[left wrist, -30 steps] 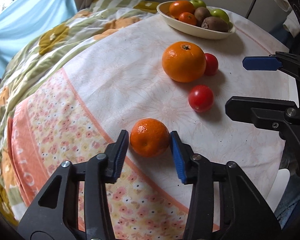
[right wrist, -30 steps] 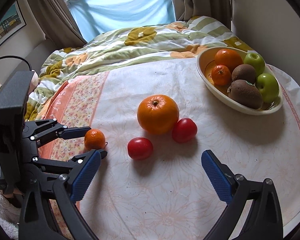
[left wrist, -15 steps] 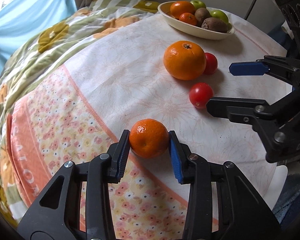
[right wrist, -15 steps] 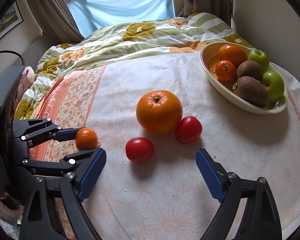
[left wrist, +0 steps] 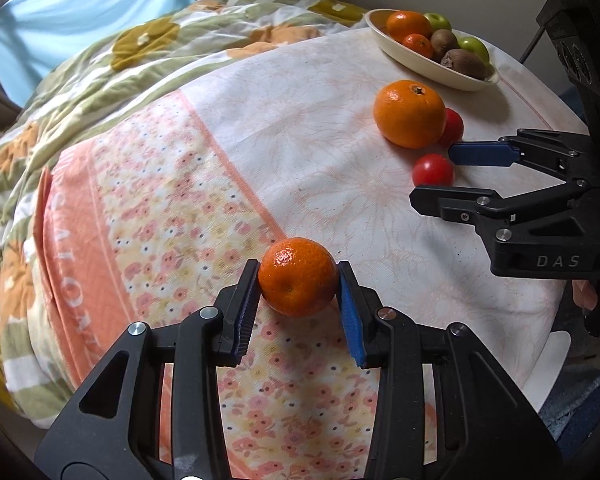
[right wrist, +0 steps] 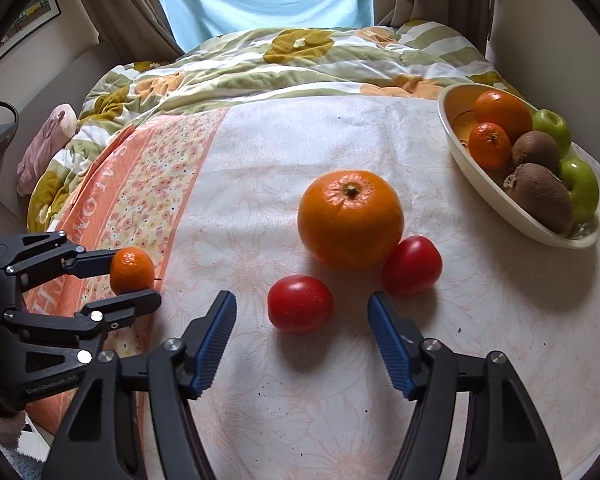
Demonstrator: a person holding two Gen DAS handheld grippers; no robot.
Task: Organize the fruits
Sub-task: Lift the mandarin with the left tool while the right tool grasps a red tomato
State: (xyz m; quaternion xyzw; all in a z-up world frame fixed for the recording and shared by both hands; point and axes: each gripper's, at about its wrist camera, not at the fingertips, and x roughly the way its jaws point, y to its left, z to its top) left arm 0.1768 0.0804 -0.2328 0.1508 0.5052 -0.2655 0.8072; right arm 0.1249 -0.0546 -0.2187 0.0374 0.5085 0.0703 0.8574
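**Left wrist view: mandarin clamped, right tongs wide**

Left wrist view: the left gripper [left wrist: 298, 294] had both pads pressed against a small mandarin [left wrist: 297, 277], well short of the bowl [left wrist: 432, 67]. A big orange [left wrist: 409, 113] sat nearer the bowl.

Right wrist view: the right gripper [right wrist: 302, 330] stood spread apart, a tomato [right wrist: 300, 304] just ahead between its fingertips, untouched. A second tomato [right wrist: 412, 266] touched the big orange, toward the bowl.
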